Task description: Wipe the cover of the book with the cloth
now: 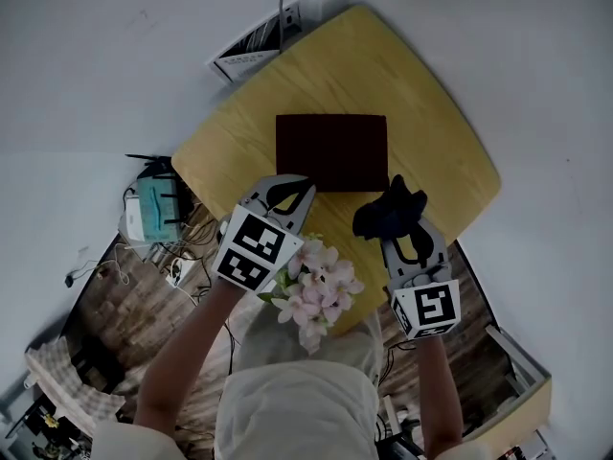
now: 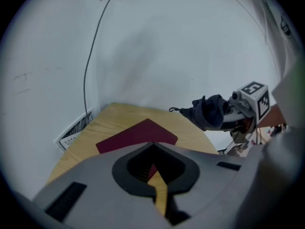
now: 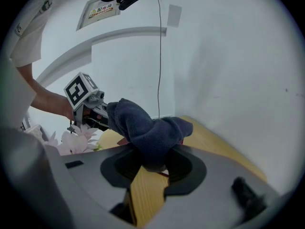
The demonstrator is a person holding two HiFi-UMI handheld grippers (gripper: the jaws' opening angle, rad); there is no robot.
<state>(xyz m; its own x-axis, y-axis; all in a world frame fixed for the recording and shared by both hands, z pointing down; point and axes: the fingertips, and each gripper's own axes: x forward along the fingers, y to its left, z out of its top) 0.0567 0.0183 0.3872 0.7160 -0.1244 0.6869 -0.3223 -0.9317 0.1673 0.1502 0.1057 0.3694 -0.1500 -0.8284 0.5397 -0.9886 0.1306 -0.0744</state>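
Observation:
A dark maroon book (image 1: 330, 151) lies flat in the middle of the yellow wooden table (image 1: 431, 123). My right gripper (image 1: 400, 226) is shut on a dark navy cloth (image 1: 388, 209), which is bunched up and hangs just off the book's near right corner. In the right gripper view the cloth (image 3: 147, 130) bulges out over the jaws and hides most of the book. My left gripper (image 1: 292, 190) is shut with nothing in it, its tips at the book's near left edge. The left gripper view shows the book (image 2: 138, 136) ahead of the jaws and the cloth (image 2: 209, 111) to the right.
Pink artificial flowers (image 1: 316, 290) lie at the table's near edge between my two grippers. A printed booklet (image 1: 254, 51) and a cable sit against the white wall beyond the table. A teal box (image 1: 153, 209) and loose wires are on the floor to the left.

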